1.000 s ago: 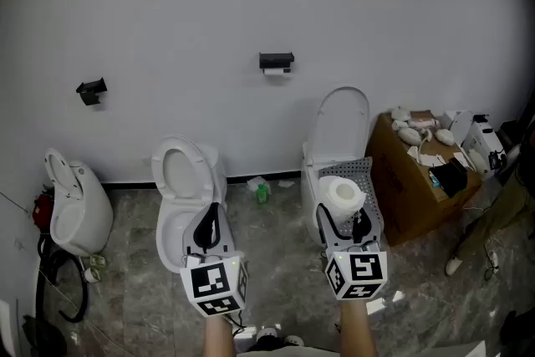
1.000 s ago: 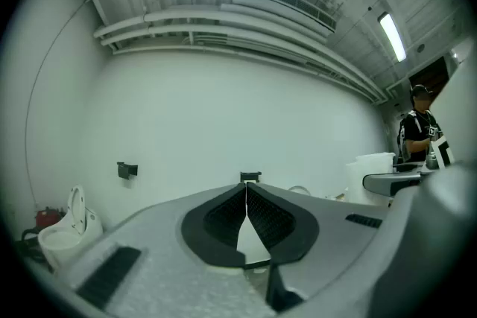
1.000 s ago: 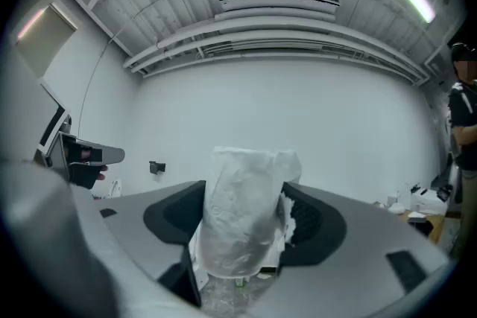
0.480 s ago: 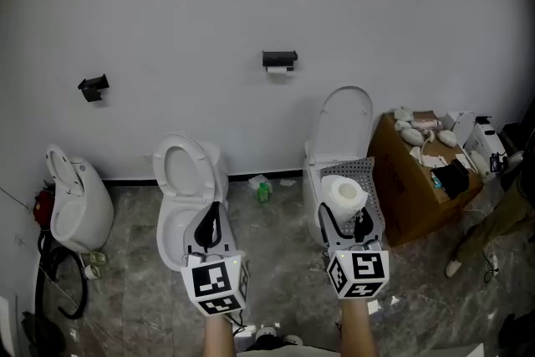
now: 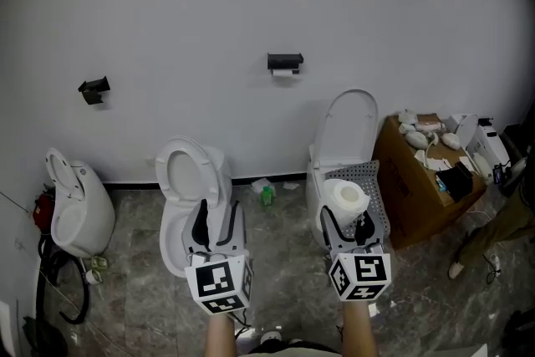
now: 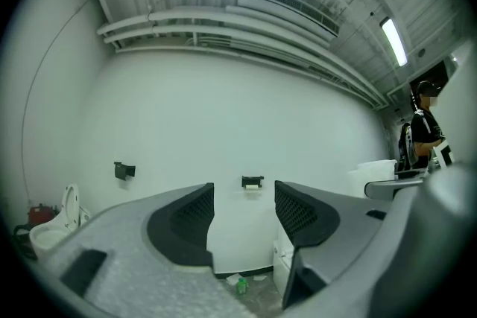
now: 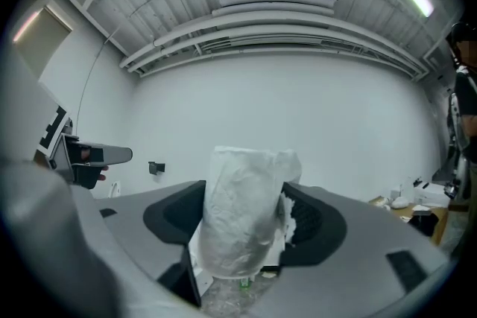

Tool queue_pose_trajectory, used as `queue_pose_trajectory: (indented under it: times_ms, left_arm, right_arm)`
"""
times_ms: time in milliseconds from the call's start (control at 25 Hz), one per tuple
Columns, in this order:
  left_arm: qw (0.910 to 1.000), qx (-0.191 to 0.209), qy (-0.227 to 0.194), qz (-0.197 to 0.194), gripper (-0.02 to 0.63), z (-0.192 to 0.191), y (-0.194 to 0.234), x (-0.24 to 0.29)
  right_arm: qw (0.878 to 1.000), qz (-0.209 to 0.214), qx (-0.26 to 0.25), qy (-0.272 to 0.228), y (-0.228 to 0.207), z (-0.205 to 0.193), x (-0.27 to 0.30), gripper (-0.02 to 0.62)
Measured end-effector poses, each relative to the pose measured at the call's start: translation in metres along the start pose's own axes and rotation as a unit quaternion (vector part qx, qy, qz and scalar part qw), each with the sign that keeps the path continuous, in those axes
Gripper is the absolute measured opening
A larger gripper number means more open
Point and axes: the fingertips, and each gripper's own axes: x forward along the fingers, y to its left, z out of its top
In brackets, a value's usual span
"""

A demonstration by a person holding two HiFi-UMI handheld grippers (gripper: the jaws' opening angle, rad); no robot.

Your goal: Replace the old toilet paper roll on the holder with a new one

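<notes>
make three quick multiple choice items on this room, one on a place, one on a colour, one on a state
1. Where is the black holder with the paper scrap?
A. on the wall
B. on a toilet lid
C. on a box

2. What colour is the small bottle on the floor?
A. red
B. blue
C. green

3. The right gripper has its jaws:
A. empty
B. on a white roll
C. on the bottle

Answers: 1 A, it is mounted high on the wall; 2 C, it shows green in the head view; 3 B, the roll stands between both jaws.
</notes>
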Motion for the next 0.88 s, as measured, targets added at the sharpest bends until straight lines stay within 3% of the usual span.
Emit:
queue_pose_trajectory:
  times_ms: [520, 880]
  left_arm:
    - [0.9998, 0.02, 0.009, -0.002, 0.278, -0.011, 0.014, 0.038]
    - [0.9994, 0.03, 0.008, 0.014, 0.278, -0.018, 0.019, 0.098]
  right_arm:
    - [1.0, -0.013, 0.005, 0.013, -0.006, -0.014, 0.036, 0.295]
    - [1.0, -0.008, 0.017, 0.003, -0.033, -0.014, 0.103, 0.295]
